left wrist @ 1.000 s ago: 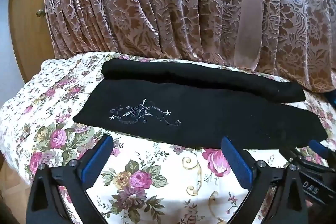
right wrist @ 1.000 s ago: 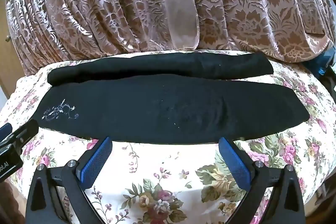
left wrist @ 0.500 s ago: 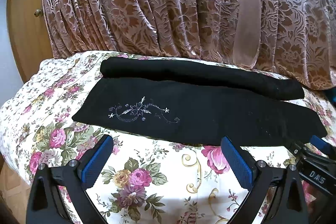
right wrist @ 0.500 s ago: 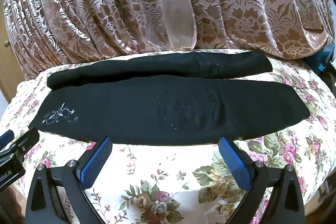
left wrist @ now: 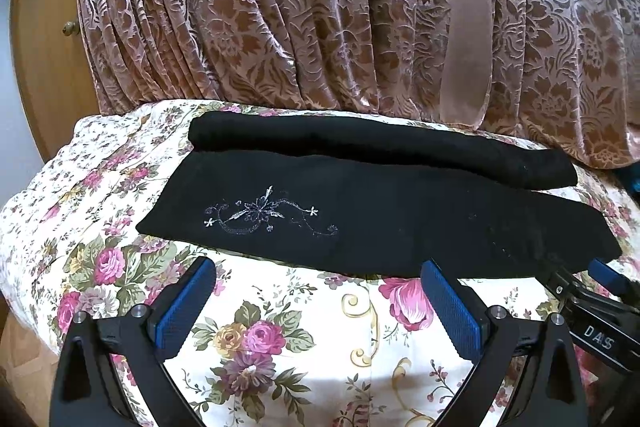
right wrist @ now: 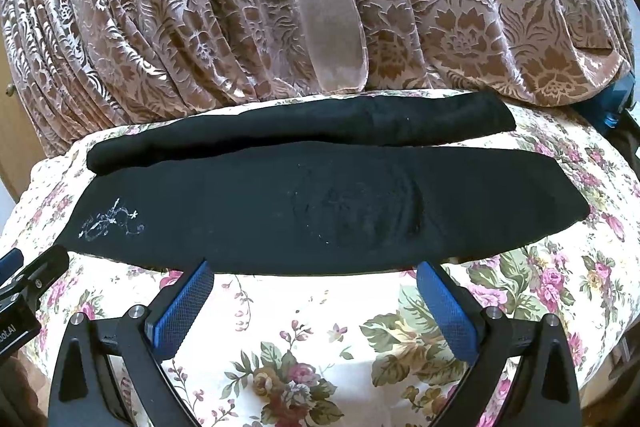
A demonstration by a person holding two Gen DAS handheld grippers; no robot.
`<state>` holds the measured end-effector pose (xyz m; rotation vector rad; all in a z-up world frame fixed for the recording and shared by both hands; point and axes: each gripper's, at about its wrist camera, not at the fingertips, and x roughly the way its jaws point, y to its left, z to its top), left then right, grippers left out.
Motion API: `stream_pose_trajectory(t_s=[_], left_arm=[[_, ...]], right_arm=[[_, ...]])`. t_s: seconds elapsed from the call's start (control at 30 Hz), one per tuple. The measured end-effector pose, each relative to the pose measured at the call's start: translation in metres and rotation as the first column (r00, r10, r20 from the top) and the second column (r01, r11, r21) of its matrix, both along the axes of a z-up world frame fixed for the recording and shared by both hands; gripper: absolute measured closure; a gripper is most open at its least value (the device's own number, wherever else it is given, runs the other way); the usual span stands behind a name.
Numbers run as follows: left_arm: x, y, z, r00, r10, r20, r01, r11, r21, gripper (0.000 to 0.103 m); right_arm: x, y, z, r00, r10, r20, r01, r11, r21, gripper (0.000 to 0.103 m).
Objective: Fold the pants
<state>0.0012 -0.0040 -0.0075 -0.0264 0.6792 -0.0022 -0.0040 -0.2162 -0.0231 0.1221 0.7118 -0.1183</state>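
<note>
Pants [left wrist: 380, 223] in black fabric lie stretched lengthwise across a floral bedspread [left wrist: 280, 339], already narrowed into a long band with a second black strip [left wrist: 380, 147] lying along the far edge, touching it; whether that strip is the other leg or a rolled part of the same garment cannot be told. At the left end of the band sits a pale embroidered motif [left wrist: 264, 215], close to the bed's left edge. Just short of the near hem, the left gripper [left wrist: 320, 301] hovers above the bedspread with its jaws spread wide and nothing between the blue pads [left wrist: 186, 307]. Further right, the right gripper [right wrist: 316, 301] hangs in the same way near the middle of the band, jaws released and empty, its tips just beside the near edge of the cloth but not on it.

The lengthwise fold looks done, and the crosswise fold appears to be the step in hand. The next move probably calls for each gripper to pinch a corner or the near hem at one end, taking all layers at once, then carry that end over toward the other without dragging the band askew.

Behind the bed a patterned curtain [right wrist: 200, 27] hides the wall. The right end of the pants is partly covered by the right gripper in the left wrist view, the layer count in the black cloth is unreadable, and a blue object [right wrist: 616, 103] at the far right is cut off.
</note>
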Motion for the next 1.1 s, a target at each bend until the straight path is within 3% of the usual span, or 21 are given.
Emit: stream_pose_trajectory(t_s=[0.83,1.1], left_arm=[[-0.012,0.0,0.009,1.0,-0.025,0.008,0.025,0.999,-0.036,0.0],[-0.011,0.003,0.009,1.0,-0.021,-0.001,0.021,0.998,-0.057,0.0]], right_arm=[[-0.021,-0.001,0.009,1.0,-0.024,0.016,0.024,0.999,-0.021,0.0],[-0.022,-0.006,0.012,1.0,-0.014,0.01,0.014,1.0,0.012,0.0]])
